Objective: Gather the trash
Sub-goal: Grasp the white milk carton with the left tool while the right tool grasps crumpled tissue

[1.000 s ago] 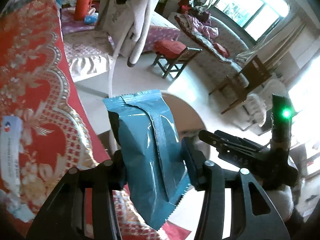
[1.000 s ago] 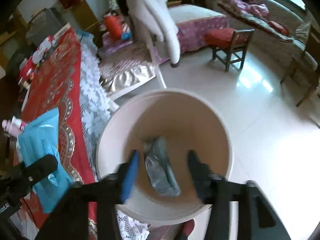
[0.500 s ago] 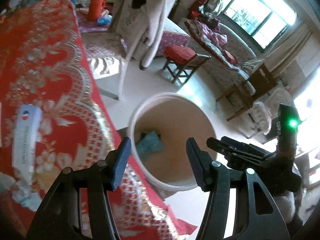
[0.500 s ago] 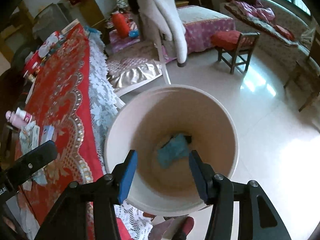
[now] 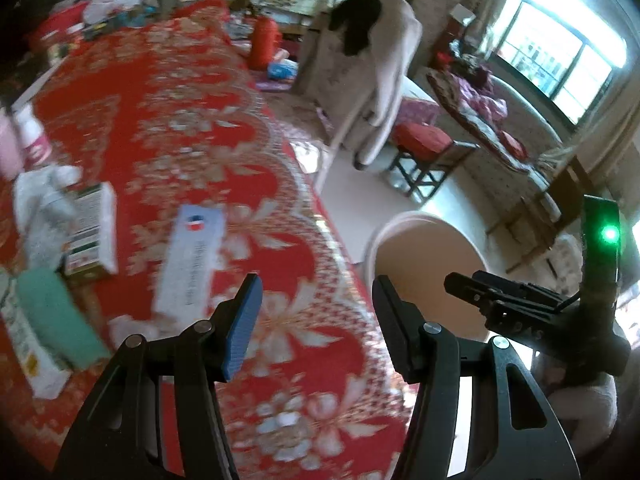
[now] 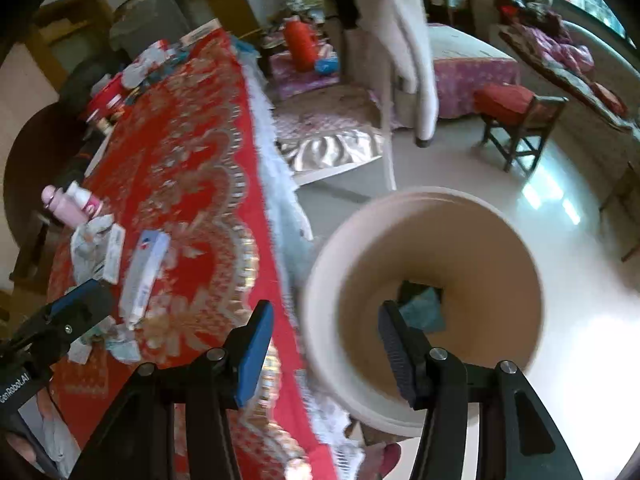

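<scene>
My left gripper [image 5: 316, 320] hangs open and empty above the red patterned tablecloth [image 5: 192, 112]. Trash lies on the cloth at its left: a long white box [image 5: 192, 260], a green-and-white carton [image 5: 90, 232], crumpled tissue [image 5: 44, 200] and a teal packet [image 5: 52, 320]. My right gripper [image 6: 326, 336] is open too, with nothing between its fingers, straddling the table edge and the beige bin [image 6: 420, 194]. A blue wrapper [image 6: 424, 308] lies at the bottom of that bin. The bin [image 5: 424, 220] stands on the floor beside the table. The long white box [image 6: 144, 272] lies left of the right gripper.
A pink bottle [image 6: 60, 204] stands near the trash. A chair draped with a white coat [image 6: 404, 52], a red thermos [image 6: 300, 44] and a red-cushioned stool [image 6: 516, 116] stand past the table. Shiny tile floor [image 6: 568, 216] surrounds the bin.
The left gripper let go of the blue wrapper, which now lies in the bin. Both grippers have swung left, away from the bin and toward the trash on the table.
</scene>
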Motion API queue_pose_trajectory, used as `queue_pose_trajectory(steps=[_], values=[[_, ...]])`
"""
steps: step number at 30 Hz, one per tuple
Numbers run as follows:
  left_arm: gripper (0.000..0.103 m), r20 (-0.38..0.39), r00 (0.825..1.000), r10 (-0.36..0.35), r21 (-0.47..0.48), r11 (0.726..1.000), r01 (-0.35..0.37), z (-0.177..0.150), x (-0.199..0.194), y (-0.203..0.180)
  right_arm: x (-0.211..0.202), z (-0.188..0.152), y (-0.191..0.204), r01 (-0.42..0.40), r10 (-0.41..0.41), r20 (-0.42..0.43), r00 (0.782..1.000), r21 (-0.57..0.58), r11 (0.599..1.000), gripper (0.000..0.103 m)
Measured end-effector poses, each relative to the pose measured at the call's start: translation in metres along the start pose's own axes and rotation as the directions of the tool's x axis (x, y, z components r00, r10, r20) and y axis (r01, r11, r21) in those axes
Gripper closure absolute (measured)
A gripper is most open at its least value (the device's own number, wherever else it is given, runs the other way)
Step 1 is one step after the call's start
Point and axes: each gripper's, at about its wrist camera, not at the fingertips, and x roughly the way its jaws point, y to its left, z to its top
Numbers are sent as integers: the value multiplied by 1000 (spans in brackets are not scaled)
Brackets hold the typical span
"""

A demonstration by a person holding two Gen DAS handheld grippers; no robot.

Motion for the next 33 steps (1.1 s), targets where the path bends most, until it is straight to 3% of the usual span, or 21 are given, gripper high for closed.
queue_pose_trajectory(steps=[8,15,22,27,30,33], values=[[47,24,996,85,-111,990,-82,-19,-37,66,16,1,65,-73,70,-30,997,-110,991,50],[47,5,982,191,-204,961,-186,-45,-63,131,34,-6,111,-126,113,-78,990,-179,976,49],[47,-82,964,253,-272,925,-266,-67,-45,181,48,-14,140,-152,130,-118,985,-207,967,48],[47,-96,939,329,-239,909,-343,-70,-39,191,55,-17,159,-174,145,-141,979,-224,959,47],[47,-127,922,367,-233,892,-387,-75,-41,210,61,-22,172,-206,168,-170,971,-236,950,47],[47,-166,920,355,-287,875,-390,-85,-45,237,70,-30,185,-253,204,-213,955,-238,938,47]])
